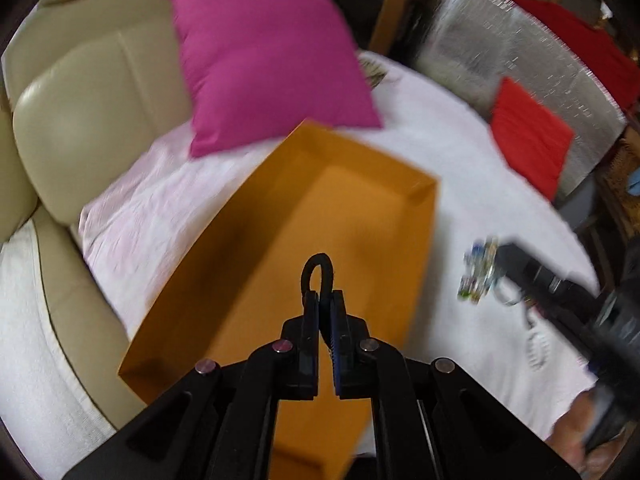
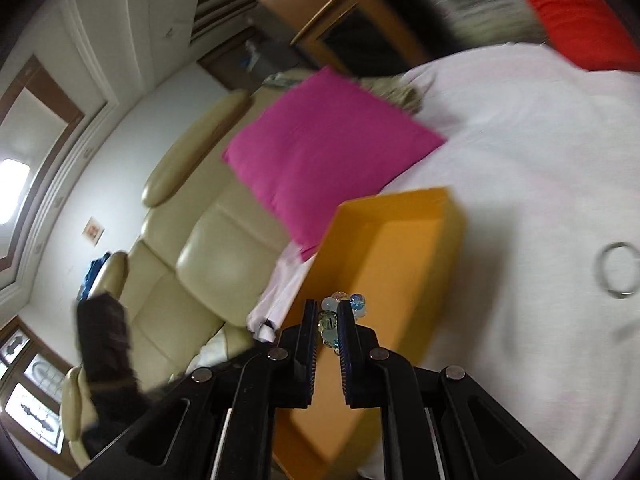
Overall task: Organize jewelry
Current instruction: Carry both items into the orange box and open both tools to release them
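You are holding the left gripper [image 1: 323, 300] nearly closed, its two black fingers pinching a thin black cord loop [image 1: 317, 273] that is sticking up past the fingertips. Directly beneath and ahead of that gripper, the open orange cardboard tray [image 1: 418, 216] is lying on the white sheet [image 1: 440, 128], its long side running away from you. Beyond the tray's far end, the square magenta fabric cushion [image 1: 264, 64] is leaning against the cream leather sofa back [image 1: 92, 92], which is sitting off to the gripper's left. Further ahead and to the right, a red cushion [image 1: 528, 136] is resting against a silver quilted panel [image 1: 520, 64].

You are holding the right gripper [image 2: 327, 322] partly closed, its fingers clamping a string of clear and blue glass beads [image 2: 332, 320] that is bulging out above the fingertips. The same orange tray [image 2: 456, 216] is lying just below and ahead of this gripper, with the magenta cushion [image 2: 328, 148] past it to the upper left. To the gripper's right, well apart, a thin silver bangle [image 2: 618, 276] is lying flat on the white sheet [image 2: 520, 140]. From the left wrist view, the right gripper [image 1: 504, 264] is showing blurred off to the right, carrying the bead string [image 1: 480, 276] above the sheet.
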`<state>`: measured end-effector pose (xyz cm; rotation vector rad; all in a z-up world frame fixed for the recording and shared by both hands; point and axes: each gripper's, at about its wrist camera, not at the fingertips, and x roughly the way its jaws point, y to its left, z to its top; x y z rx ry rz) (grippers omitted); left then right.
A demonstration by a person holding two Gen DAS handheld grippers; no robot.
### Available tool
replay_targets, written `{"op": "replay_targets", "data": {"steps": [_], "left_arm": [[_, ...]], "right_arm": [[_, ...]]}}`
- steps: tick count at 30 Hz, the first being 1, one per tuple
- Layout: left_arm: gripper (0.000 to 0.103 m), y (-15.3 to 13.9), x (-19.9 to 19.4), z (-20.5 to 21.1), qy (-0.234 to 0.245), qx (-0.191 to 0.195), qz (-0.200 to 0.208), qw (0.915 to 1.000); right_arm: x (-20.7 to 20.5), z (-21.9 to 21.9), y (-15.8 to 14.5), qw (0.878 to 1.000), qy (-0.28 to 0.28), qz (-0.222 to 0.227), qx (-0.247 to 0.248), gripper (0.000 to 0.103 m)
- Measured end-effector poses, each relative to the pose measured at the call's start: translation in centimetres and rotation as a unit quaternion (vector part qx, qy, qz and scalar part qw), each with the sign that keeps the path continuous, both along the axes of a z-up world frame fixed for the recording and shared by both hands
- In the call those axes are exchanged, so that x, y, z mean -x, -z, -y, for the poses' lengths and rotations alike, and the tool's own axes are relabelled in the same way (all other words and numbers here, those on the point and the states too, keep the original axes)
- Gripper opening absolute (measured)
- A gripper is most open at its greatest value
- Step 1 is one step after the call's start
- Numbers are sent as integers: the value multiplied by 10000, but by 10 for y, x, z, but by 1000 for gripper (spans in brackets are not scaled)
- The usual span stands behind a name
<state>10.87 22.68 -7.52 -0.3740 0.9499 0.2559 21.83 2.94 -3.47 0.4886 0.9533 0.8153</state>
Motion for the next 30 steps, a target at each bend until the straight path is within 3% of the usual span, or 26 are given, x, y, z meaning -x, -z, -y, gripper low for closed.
{"op": "replay_targets", "data": {"steps": [8,11,16,18,20,22,27,30], "left_arm": [[5,58,-13,-22,-79,193,-643,9977],[5,64,-19,-20,-26,102,-756,9971],[6,57,-23,-12,1,-106,-682,9976],[12,52,-25,-7,-18,-195,-632,9978],[34,44,-25,0,-48,-283,-524,9982],[46,34,-23,8,-67,-456,-324,9984],[59,6,-12,31,-32,-1009,178,9947],[63,-10,-1,43,-23,-1218,419,9917]], "right_arm": [[-23,-58,35,9960,-185,-332,812,14],[-31,-52,38,9952,-64,-436,869,14],[-32,-17,27,9959,248,-239,838,14],[-28,4,23,9953,366,-161,882,14],[-21,23,20,9931,491,-20,1065,14],[-13,49,16,9907,684,63,1178,14],[12,123,10,9830,1335,92,1261,14],[33,163,7,9715,1772,227,1558,16]]}}
